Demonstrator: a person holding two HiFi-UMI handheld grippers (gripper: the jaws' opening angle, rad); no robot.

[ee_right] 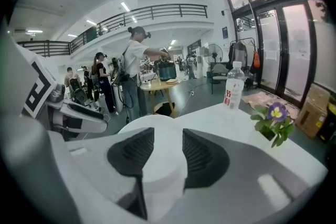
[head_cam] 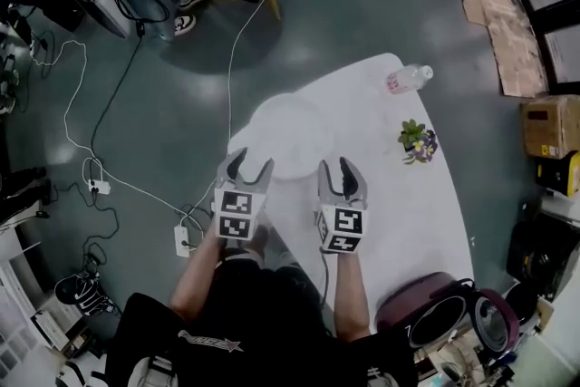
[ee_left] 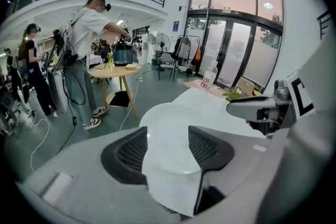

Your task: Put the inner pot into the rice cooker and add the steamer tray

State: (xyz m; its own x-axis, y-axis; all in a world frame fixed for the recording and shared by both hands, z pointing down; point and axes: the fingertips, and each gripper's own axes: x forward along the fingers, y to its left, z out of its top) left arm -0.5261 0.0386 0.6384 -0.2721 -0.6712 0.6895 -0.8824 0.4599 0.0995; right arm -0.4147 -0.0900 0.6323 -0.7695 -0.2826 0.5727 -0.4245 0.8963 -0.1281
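While left gripper (head_cam: 252, 160) and right gripper (head_cam: 335, 168) both gape empty, the white round tray (head_cam: 290, 136), likely the steamer, sits just ahead on the table (head_cam: 399, 195); straddle opposite rims evenly; rice cooker (head_cam: 426, 313) waits near-right.

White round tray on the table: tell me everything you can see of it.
The white round tray looks like shallow, matte plastic, empty. It lies flat at the left edge of the white table. The left hand-held gripper and right hand-held gripper point at it with jaws open, close to its near rim; neither grips it. The bottle and flower pot sit clear of it.
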